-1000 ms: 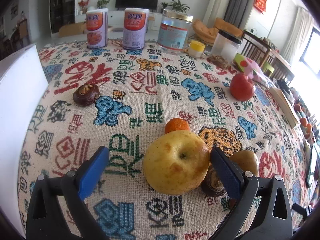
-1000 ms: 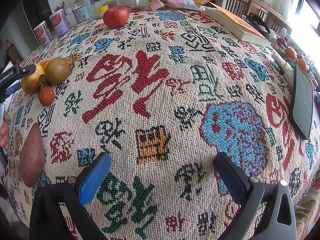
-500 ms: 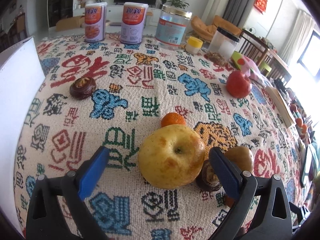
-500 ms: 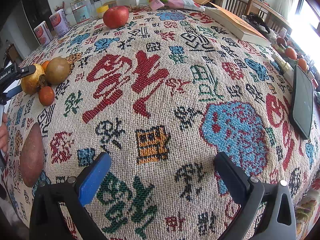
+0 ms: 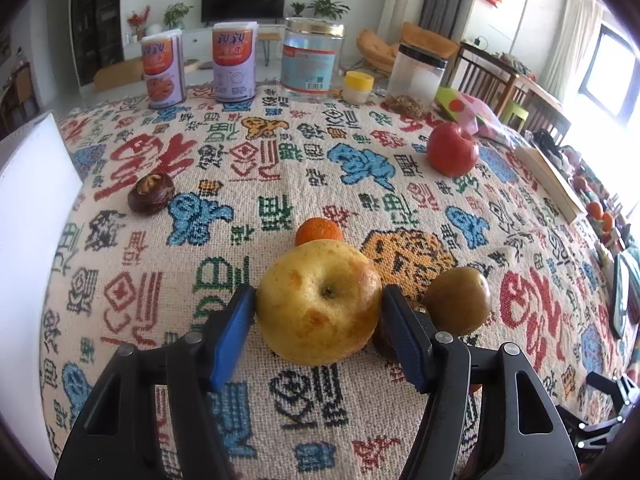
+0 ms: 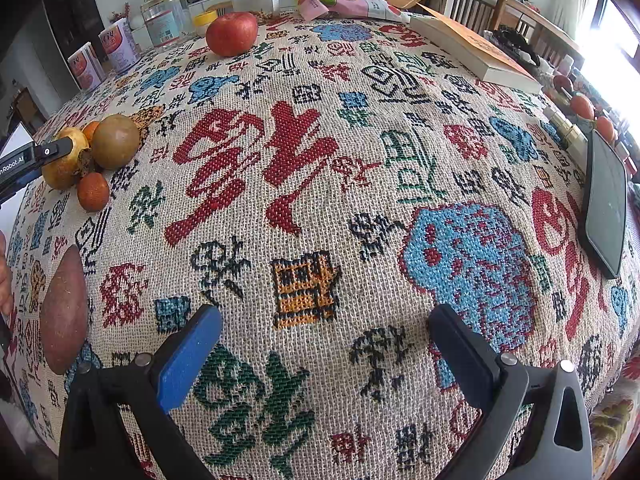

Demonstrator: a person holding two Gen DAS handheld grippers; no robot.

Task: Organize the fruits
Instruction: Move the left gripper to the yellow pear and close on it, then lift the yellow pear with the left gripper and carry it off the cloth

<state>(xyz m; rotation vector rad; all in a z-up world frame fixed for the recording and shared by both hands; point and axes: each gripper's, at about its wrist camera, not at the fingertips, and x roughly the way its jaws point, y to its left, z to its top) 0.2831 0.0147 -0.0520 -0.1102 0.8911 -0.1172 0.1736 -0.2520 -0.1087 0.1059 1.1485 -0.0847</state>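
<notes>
A yellow apple [image 5: 318,302] rests on the patterned tablecloth [image 5: 280,160], and my left gripper [image 5: 318,296] is closing on it, both blue pads touching its sides. A small tangerine [image 5: 319,232] sits just behind it and a brown-green round fruit [image 5: 458,300] to its right. A red apple [image 5: 452,150] stands farther back right. A dark brown fruit [image 5: 151,193] lies at the left. My right gripper [image 6: 324,320] hangs open over bare cloth, nothing between its fingers. In the right wrist view the fruit cluster [image 6: 116,142] is far left, with another small orange fruit [image 6: 93,191] beside it.
Two cans [image 5: 234,66], a clear jar [image 5: 312,60] and a lidded container [image 5: 416,76] line the far edge. A white board [image 5: 28,240] stands at the left. A book [image 6: 472,54], a phone [image 6: 606,208], a snack bag [image 6: 348,0] and a sweet potato [image 6: 64,310] lie on the cloth.
My left gripper's jaws have come in from wide open until both pads meet the yellow apple. The right gripper has not moved.
</notes>
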